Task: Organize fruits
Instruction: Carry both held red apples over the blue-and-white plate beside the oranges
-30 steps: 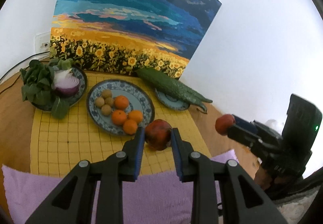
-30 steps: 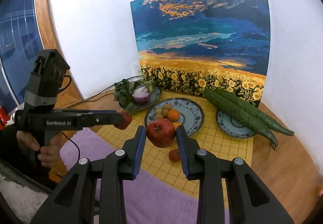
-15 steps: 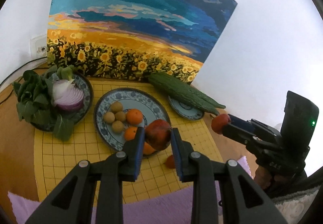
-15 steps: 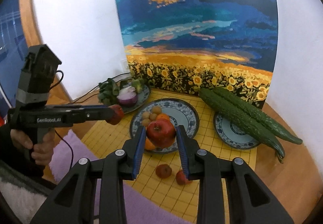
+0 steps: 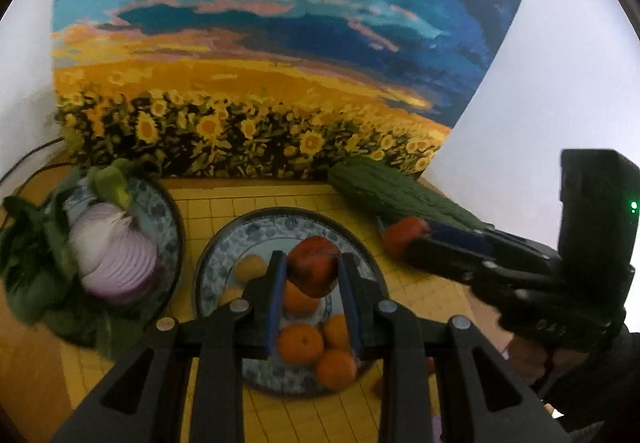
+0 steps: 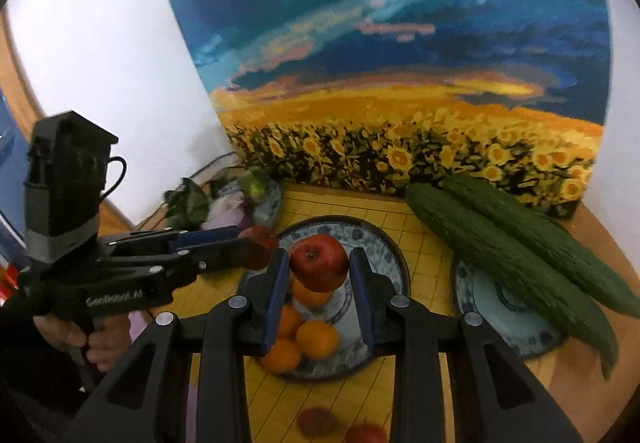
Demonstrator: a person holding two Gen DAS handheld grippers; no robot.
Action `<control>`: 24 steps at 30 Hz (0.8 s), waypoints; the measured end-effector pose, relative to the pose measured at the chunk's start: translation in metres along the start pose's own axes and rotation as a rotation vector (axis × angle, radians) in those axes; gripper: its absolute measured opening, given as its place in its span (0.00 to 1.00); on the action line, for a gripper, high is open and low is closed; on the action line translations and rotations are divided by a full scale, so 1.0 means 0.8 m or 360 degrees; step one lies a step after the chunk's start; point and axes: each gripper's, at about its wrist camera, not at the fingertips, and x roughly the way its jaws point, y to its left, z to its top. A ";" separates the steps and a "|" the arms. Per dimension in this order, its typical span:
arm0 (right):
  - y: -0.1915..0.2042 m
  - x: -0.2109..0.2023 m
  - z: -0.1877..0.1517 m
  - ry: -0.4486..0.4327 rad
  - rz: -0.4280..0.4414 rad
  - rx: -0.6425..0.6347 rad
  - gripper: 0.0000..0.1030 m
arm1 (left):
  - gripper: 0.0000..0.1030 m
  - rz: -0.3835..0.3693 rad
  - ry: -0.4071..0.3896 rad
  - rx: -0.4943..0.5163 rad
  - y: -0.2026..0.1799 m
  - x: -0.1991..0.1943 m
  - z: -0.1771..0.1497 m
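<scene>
My left gripper is shut on a dark red fruit and holds it above the blue patterned fruit plate. The plate carries several oranges and small tan fruits. My right gripper is shut on a red apple over the same plate, above the oranges. Each gripper shows in the other's view, the right one and the left one, close side by side.
A plate with a cut red onion and greens stands at left. Two bitter gourds lie across a small plate at right. Two small red fruits lie on the yellow grid mat. A sunflower painting leans on the wall behind.
Both grippers moved forward with their fruits, from over the purple cloth and mat edge to above the fruit plate. The plate and painting now look much closer.
</scene>
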 end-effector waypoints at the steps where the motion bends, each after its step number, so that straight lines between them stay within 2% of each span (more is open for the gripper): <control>1: -0.004 0.010 0.002 0.0017 0.0003 0.0013 0.31 | 0.27 0.0002 0.0018 -0.0001 0.003 0.010 0.004; 9: -0.046 0.088 0.002 0.0164 0.0060 0.0168 0.31 | 0.27 0.0012 0.0195 -0.0028 0.023 0.074 0.013; 12: -0.055 0.107 -0.002 0.0217 0.0081 0.0193 0.31 | 0.27 -0.0020 0.0218 -0.0062 0.029 0.084 0.016; 15: -0.056 0.117 -0.005 0.0241 0.0074 0.0152 0.31 | 0.26 -0.0017 0.0245 -0.0067 0.031 0.089 0.018; 21: -0.052 0.122 0.000 0.0243 0.0089 0.0107 0.31 | 0.27 -0.0034 0.0220 -0.0113 0.033 0.082 0.017; 23: -0.050 0.125 0.000 0.0276 0.0089 0.0099 0.33 | 0.33 -0.0017 0.0219 -0.0119 0.035 0.075 0.014; 24: -0.048 0.129 0.000 0.0298 0.0075 0.0099 0.33 | 0.33 -0.0006 0.0220 -0.0114 0.036 0.073 0.012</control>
